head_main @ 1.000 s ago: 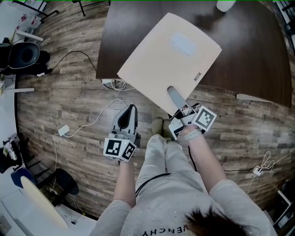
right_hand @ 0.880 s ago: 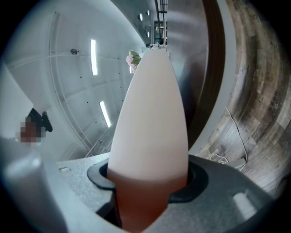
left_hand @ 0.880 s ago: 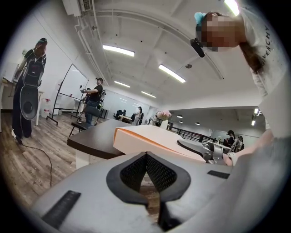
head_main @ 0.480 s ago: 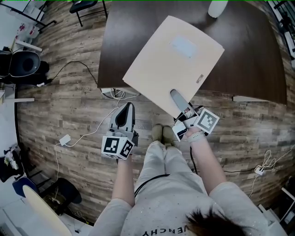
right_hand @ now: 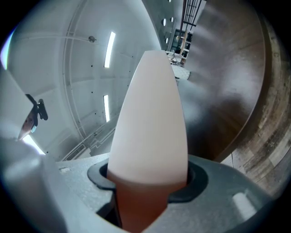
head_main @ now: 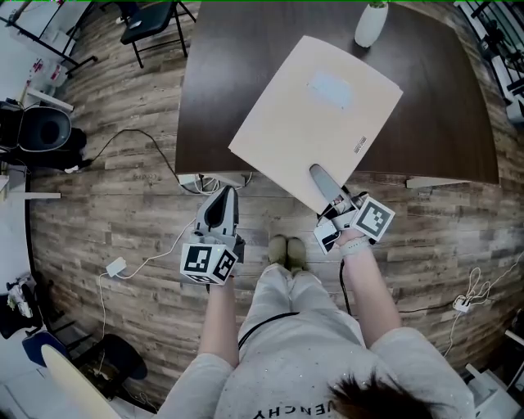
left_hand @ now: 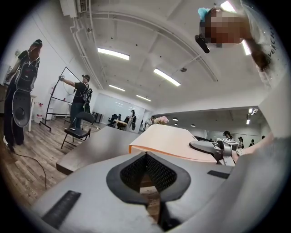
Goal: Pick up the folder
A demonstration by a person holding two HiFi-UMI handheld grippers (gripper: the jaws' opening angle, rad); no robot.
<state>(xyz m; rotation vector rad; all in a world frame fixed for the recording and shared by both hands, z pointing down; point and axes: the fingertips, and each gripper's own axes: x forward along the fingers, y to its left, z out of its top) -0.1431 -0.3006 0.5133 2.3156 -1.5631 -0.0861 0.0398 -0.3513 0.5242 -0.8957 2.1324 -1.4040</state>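
The folder (head_main: 315,114) is a large cream-coloured cover, held in the air over the near edge of the dark brown table (head_main: 229,82). My right gripper (head_main: 321,178) is shut on its near corner, with one finger lying across the top face. In the right gripper view the folder (right_hand: 150,123) rises edge-on from between the jaws of that gripper (right_hand: 148,191). My left gripper (head_main: 219,214) hangs over the wooden floor left of the folder, shut with nothing in it. The left gripper view shows its closed jaws (left_hand: 148,182) and, beyond them, the folder (left_hand: 170,139) off to the right.
A white vase (head_main: 370,24) stands at the table's far side. A folding chair (head_main: 147,20) is at the far left of the table. Cables and a small adapter (head_main: 116,266) lie on the floor. People stand in the room (left_hand: 20,100).
The right gripper has moved up the picture and slightly right with the folder in it. The left gripper has kept its place beside the person's knees, still shut.
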